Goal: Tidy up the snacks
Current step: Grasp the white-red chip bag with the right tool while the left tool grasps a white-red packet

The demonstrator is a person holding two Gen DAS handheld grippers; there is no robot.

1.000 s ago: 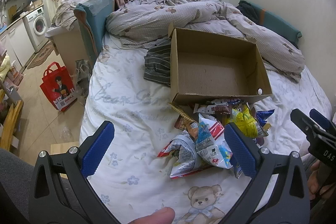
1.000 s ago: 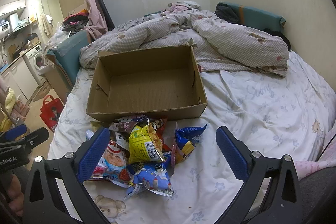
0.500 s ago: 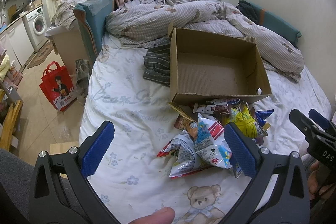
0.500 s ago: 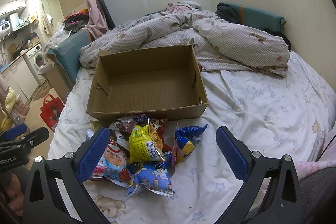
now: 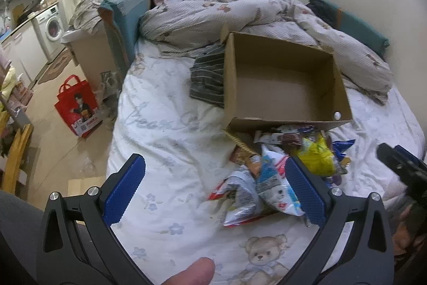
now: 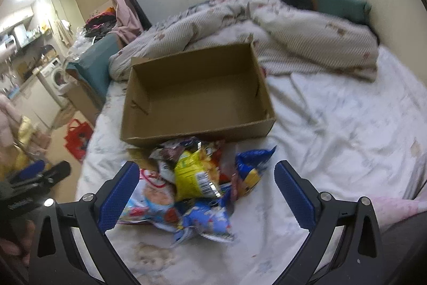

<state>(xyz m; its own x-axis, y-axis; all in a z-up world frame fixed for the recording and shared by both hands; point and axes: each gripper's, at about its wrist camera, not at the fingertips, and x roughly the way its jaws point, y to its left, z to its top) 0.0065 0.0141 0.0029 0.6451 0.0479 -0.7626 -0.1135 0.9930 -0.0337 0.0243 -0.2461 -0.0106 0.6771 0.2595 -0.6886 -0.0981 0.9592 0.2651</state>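
Bedroom, white flowered bed sheet [image 5: 165,124] under a rumpled quilt [image 6: 307,31]. On the bed, an open cardboard box [image 6: 197,90] with nothing visible inside but bare cardboard. Just in front of its near wall, a pile of snack packets [image 6: 192,178]: yellow bag [image 6: 196,172] on top, blue ones beside. Left gripper [image 5: 214,188] above the sheet, fingers spread wide, holding nothing. Right gripper [image 6: 206,194] above the pile, fingers equally wide, empty.
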